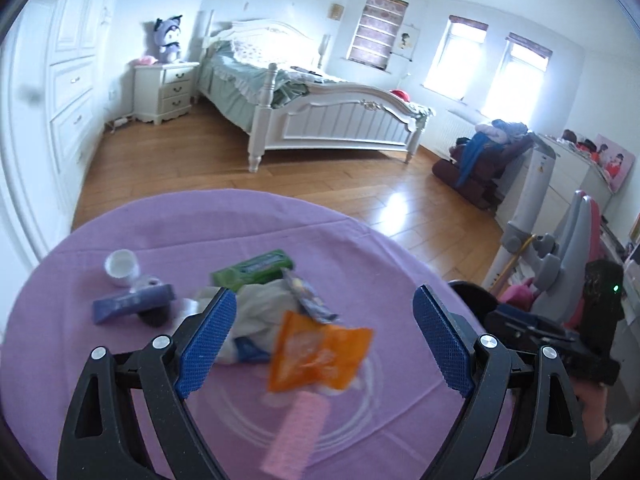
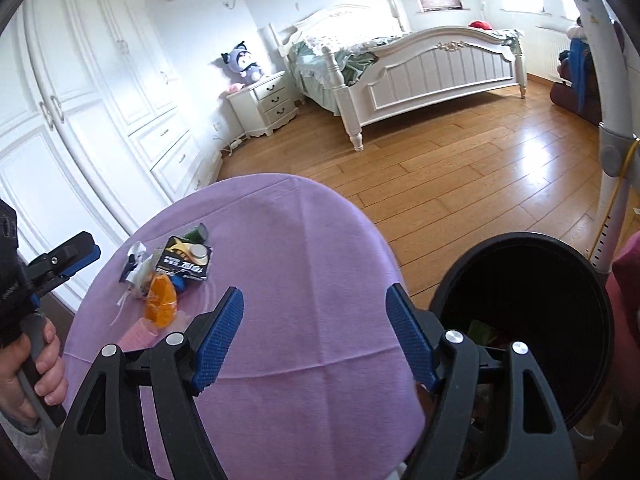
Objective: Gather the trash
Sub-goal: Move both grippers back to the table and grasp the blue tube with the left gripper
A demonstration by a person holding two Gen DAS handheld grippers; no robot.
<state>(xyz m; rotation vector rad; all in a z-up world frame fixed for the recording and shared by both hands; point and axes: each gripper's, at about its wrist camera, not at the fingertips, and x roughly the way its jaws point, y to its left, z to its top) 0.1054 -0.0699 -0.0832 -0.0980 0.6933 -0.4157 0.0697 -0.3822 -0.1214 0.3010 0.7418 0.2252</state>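
1. The orange wrapper (image 1: 320,354) lies on the tabletop (image 1: 380,248), between the wide open fingers of your left claw (image 1: 324,340), which holds nothing.
2. Your right claw (image 2: 314,342) is also wide open and empty, above bare purple cloth, well apart from the trash.
3. A green packet (image 1: 254,270), a white cap (image 1: 120,266) and crumpled paper (image 1: 264,300) lie near; the black bin (image 2: 520,308) stands just beside the tabletop.
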